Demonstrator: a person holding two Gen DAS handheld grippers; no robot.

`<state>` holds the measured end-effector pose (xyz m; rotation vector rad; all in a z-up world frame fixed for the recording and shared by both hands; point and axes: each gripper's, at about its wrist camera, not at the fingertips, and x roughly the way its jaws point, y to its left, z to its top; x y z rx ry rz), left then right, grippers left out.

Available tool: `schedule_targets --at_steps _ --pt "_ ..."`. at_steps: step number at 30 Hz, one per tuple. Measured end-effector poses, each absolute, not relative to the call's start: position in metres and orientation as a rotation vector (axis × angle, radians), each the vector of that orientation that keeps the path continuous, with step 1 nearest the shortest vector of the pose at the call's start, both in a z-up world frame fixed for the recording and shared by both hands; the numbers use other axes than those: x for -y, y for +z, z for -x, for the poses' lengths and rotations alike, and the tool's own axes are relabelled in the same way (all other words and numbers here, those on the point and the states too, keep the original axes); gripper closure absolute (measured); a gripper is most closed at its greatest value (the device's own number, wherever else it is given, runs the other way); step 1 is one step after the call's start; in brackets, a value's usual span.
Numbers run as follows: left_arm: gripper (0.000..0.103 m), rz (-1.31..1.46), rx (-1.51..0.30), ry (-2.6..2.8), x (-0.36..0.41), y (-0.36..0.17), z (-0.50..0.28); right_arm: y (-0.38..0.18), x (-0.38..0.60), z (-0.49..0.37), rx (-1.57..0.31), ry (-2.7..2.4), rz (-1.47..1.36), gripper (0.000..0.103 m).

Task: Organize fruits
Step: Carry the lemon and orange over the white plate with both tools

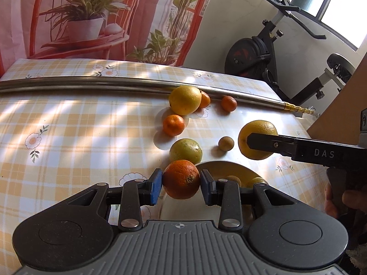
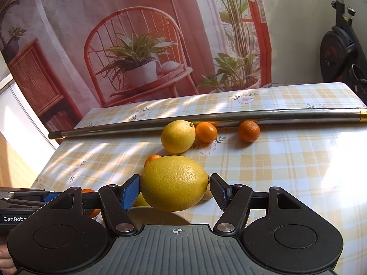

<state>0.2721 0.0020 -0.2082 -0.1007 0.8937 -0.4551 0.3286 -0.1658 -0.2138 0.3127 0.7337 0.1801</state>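
Clearly, an orange is pinched between the blue pads of the left gripper, lifted just above the near rim of a pale bowl. Inside that bowl, small yellowish fruits are partly seen. Left of the bowl only the checked tablecloth is seen. Just beyond the bowl's far rim a greenish-yellow citrus is set on the cloth, and further back from the bowl a small mandarin lies. Still further back, a yellow lemon with a second mandarin touching it, and a third mandarin apart, are lined against a metal rod. Beyond the bowl's right side a small brownish fruit is seen. To the right of the bowl, a large lemon is clamped endwise between the pads of the right gripper and held off the cloth.
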Motion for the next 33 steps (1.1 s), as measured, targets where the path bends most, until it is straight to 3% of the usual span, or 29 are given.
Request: schedule_targets --at_steps 33 --pt "0.065 -0.146 -0.921 -0.493 0.022 -0.226 -0.258 -0.212 0.179 -0.291 -0.759 0.154 -0.369 0.041"
